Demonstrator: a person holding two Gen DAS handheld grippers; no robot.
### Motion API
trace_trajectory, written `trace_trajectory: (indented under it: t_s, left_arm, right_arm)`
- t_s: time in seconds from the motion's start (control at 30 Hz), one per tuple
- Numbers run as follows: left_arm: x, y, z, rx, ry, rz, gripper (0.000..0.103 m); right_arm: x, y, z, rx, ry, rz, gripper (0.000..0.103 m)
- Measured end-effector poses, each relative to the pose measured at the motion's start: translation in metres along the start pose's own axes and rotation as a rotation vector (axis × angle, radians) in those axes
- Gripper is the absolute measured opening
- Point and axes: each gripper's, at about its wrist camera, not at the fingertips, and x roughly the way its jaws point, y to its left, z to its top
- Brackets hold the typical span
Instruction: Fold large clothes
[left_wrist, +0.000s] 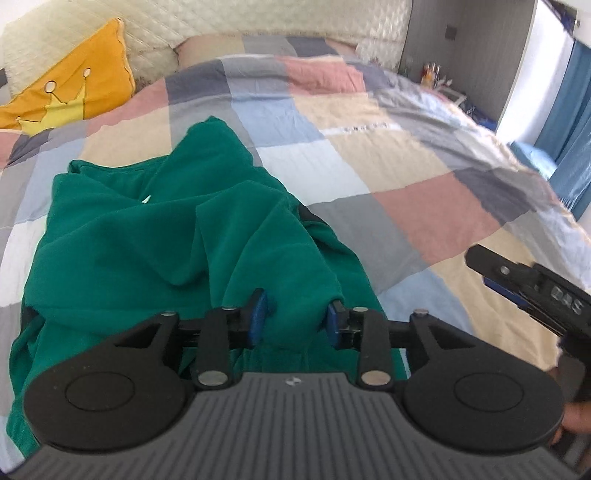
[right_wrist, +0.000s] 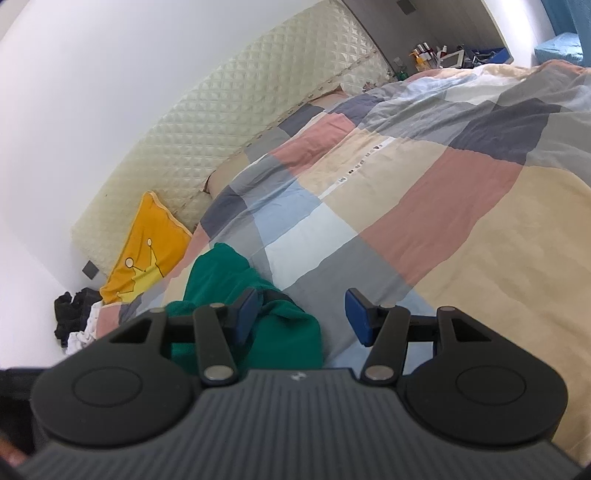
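A large green garment (left_wrist: 155, 240) lies crumpled on the checked quilt (left_wrist: 388, 177). In the left wrist view my left gripper (left_wrist: 297, 317) has its blue pads on either side of a bunched fold of the green cloth; the jaws stand partly apart with cloth between them. My right gripper (right_wrist: 301, 317) is open and empty, above the quilt, with the garment's edge (right_wrist: 236, 280) at its left pad. The right gripper also shows at the right edge of the left wrist view (left_wrist: 517, 280).
A yellow crown cushion (left_wrist: 70, 96) leans on the quilted cream headboard (right_wrist: 236, 122). Dark and white clothes (right_wrist: 77, 314) lie on the floor by the wall. A bedside shelf with bottles (right_wrist: 428, 55) stands beyond the bed. Blue curtains (left_wrist: 569, 122) hang at the right.
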Motion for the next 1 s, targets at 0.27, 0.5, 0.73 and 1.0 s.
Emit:
trace_trajectory:
  t_s: [0.27,0.5,0.73,1.0]
  left_arm:
    - [-0.047,0.015,-0.051,-0.046,-0.145,-0.101,0.085]
    - [-0.050,0.060,-0.090,-0.214,-0.206,-0.070,0.085]
    - [-0.025,0.121,-0.119,-0.396,-0.183,0.021,0.085]
    - [0.005,0.162,-0.133,-0.593,-0.155,-0.102,0.085]
  right_arm:
    - [-0.004,0.014,-0.005,-0.049,0.012,0.003,0.057]
    - [0.002,0.043,-0.027,-0.155,0.097,0.054,0.057]
    - [0.025,0.075,-0.062,-0.266,0.267,0.159,0.066]
    - [0.052,0.113,-0.106,-0.600,0.275,0.034,0.077]
